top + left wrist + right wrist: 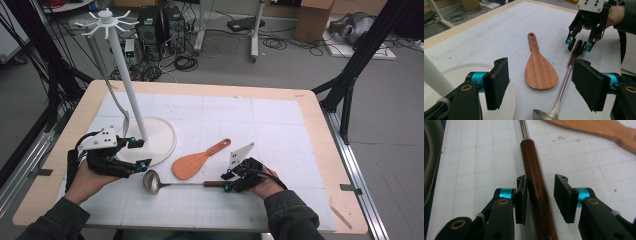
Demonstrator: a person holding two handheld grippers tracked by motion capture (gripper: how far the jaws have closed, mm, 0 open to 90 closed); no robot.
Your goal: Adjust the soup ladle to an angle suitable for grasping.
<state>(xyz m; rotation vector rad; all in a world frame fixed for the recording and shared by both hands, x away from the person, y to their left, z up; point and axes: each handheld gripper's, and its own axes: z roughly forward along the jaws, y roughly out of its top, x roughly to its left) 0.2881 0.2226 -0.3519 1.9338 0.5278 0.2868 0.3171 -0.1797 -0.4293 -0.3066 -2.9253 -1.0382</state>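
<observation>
Two utensils lie on the counter (pixel 280 112) in front of you, and the ladle (pixel 172 183) is the one in hand. It rests flat on the white gridded mat, its steel bowl (pixel 151 181) toward your left and its dark wooden handle (pixel 535 187) pointing at your right. Just beyond it lies the wooden spatula (pixel 197 161), apart from the ladle.

Your right hand-held gripper (pixel 227 181) straddles the end of that handle. Its jaws stand partly open: one pad sits against or very near the wood, the other is clearly off it, so you have no grip yet. Your left hand-held gripper (pixel 141 153) hangs wide open and empty over the rim of the white stand base (pixel 167 131), beside the ladle's bowl.

Judge the ladle as stiff and fairly light, but head-heavy: the steel bowl and thin shaft will likely pull down once you lift from the far end. The wooden handle looks smooth and round, so it may roll or slip between flat pads. Take it squarely across the thick part of the wood, a little further in from the tip, and close firmly. The wood gives the pads better purchase than the thin polished shaft would.
</observation>
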